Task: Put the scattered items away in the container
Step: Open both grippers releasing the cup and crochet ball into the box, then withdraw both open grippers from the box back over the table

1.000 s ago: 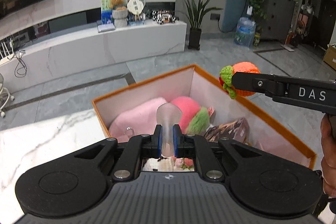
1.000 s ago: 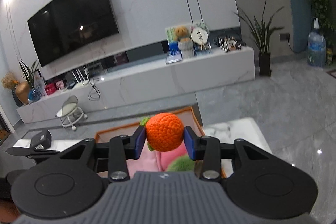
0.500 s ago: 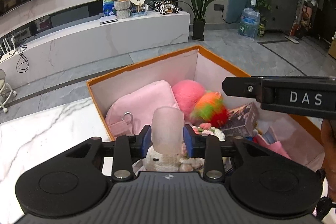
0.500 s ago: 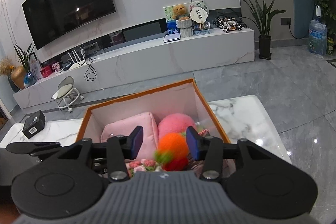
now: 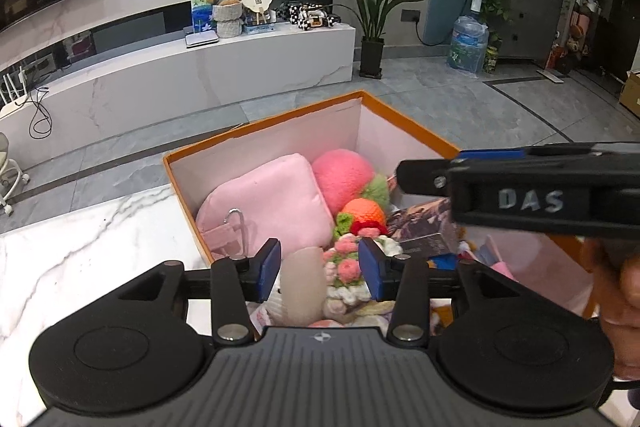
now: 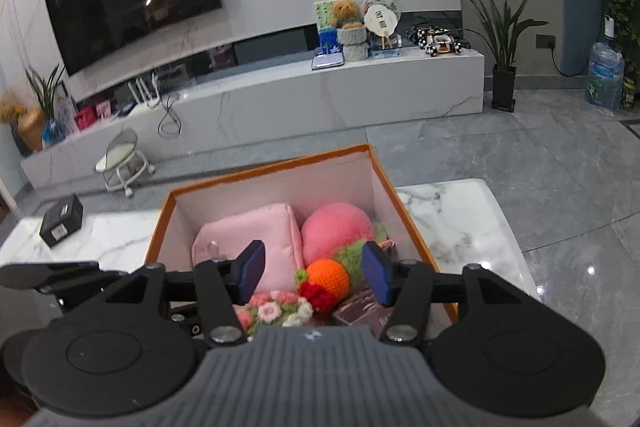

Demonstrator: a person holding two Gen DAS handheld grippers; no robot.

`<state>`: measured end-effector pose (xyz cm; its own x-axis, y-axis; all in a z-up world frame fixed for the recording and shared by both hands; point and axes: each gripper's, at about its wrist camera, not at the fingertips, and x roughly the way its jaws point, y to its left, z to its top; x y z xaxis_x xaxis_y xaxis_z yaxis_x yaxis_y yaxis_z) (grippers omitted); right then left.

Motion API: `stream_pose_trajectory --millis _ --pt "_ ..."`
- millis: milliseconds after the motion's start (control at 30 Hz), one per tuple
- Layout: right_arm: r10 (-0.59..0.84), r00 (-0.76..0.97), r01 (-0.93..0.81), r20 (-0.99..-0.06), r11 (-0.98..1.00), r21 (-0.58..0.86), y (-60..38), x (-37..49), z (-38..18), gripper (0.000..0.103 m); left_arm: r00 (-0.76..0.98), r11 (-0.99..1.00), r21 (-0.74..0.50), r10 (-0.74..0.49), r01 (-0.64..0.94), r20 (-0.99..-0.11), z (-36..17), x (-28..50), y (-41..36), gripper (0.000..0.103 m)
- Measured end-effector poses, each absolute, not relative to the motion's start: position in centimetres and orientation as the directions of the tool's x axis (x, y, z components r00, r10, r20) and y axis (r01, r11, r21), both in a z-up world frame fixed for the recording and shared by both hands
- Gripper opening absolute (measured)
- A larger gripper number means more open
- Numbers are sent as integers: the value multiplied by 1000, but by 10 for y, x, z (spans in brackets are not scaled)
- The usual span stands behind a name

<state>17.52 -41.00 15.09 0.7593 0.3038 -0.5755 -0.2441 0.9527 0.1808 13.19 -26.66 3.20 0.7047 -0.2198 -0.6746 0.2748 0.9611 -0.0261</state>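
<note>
An orange-rimmed box point(image 5: 264, 125) point(image 6: 268, 167) with pink walls stands on the marble table. Inside lie a pink cushion point(image 5: 264, 203) point(image 6: 248, 239), a pink plush ball point(image 5: 342, 175) point(image 6: 336, 231), a crocheted orange point(image 5: 364, 213) point(image 6: 328, 277), crocheted flowers point(image 5: 346, 267) point(image 6: 276, 309) and a dark packet point(image 5: 420, 227). My left gripper point(image 5: 319, 269) is open over the box; a translucent pale object point(image 5: 302, 283) lies just below its fingers. My right gripper point(image 6: 314, 273) is open above the crocheted orange, and it shows from the side in the left wrist view point(image 5: 520, 193).
The marble table point(image 5: 80, 247) point(image 6: 460, 219) extends on both sides of the box. A small black box point(image 6: 60, 221) sits at the table's far left. Beyond are a grey floor, a white TV bench point(image 6: 320, 99) and a stool point(image 6: 124, 163).
The right gripper opened and dropped the crocheted orange into the box. The left gripper opened wider and let go of the translucent object, which now lies in the box.
</note>
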Motion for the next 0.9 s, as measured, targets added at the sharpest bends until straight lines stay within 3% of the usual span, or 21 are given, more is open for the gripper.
stream_pose_trajectory --millis 433,900 --pt "277 754 -235 -596 960 150 -406 168 167 65 709 965 -51 -223 255 -669 51 109 -263 58" --pt "269 785 -278 -558 958 71 -372 146 193 68 743 982 -131 -186 133 -643 71 40 -178 62"
